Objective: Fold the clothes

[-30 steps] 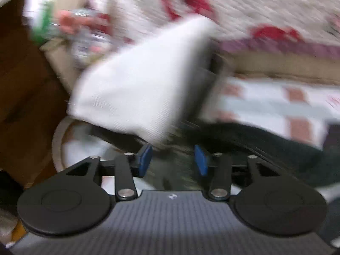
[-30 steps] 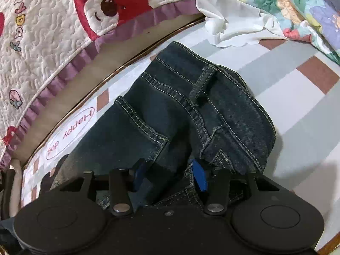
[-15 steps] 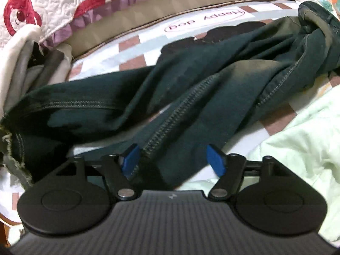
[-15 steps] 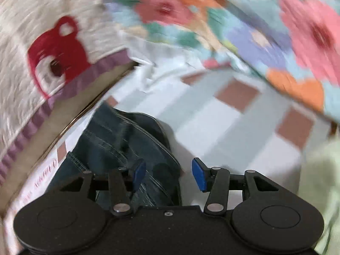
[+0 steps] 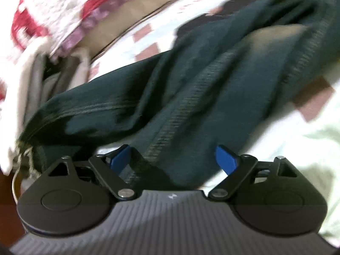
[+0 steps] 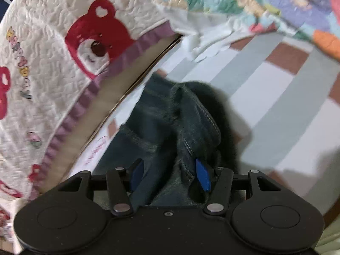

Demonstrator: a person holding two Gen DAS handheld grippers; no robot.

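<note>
Dark blue jeans (image 5: pixel 191 89) lie crumpled on a checked sheet (image 6: pixel 276 97). In the left wrist view their legs run from lower left to upper right. My left gripper (image 5: pixel 173 159) hovers low over one leg, and its jaws are opening wide. The seamed leg passes between the blue pads (image 5: pixel 225 159), which do not press on it. In the right wrist view the bunched waist end of the jeans (image 6: pixel 170 123) sits under my right gripper (image 6: pixel 170 176). These jaws are opening too, with denim folds loose between the pads.
A cream quilt with red bears and a purple frill (image 6: pixel 63 68) borders the sheet on the far side. A floral quilt (image 6: pixel 265 2) lies at the far right. Pale folded garments (image 5: pixel 42 80) sit left of the jeans legs, and a light green cloth (image 5: pixel 308 148) lies to their right.
The left gripper swung away from a white cloth, came down over the jeans legs, and its jaws widened. The right gripper swept toward the floral quilt, then came back over the waist end.
</note>
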